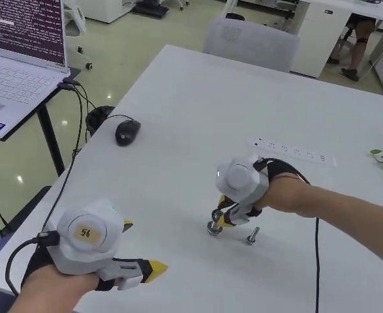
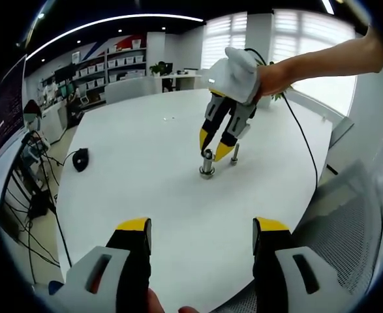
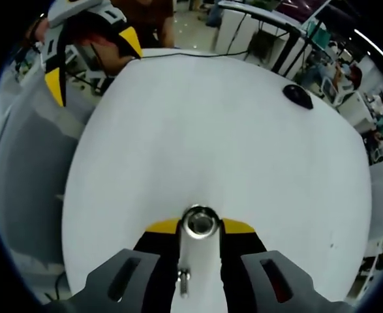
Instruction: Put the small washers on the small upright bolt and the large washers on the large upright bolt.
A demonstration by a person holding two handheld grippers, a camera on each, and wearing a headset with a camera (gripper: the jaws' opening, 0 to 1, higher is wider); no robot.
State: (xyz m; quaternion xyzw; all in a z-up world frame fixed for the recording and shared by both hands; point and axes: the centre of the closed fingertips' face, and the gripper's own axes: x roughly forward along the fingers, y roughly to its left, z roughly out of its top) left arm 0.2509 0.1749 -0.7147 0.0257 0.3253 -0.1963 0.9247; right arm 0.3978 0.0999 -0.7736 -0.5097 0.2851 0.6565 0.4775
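The large upright bolt (image 1: 214, 227) stands mid-table, with the small upright bolt (image 1: 252, 236) just to its right. My right gripper (image 1: 225, 218) hangs directly over the large bolt, pointing down. In the right gripper view its jaws are narrowed on a large washer (image 3: 199, 223), a metal ring between the yellow tips, and the small bolt (image 3: 183, 280) shows below it. The left gripper view shows the right gripper (image 2: 216, 145) at the top of the large bolt (image 2: 207, 163), next to the small bolt (image 2: 234, 154). My left gripper (image 2: 204, 228) is open and empty, low at the near left (image 1: 153, 268).
A black mouse (image 1: 127, 132) lies at the table's left edge, its cable running off the side. A laptop (image 1: 15, 65) sits on a stand further left. A power strip (image 1: 295, 152) is set in the table behind the bolts, and a grey chair (image 1: 250, 42) stands at the far side.
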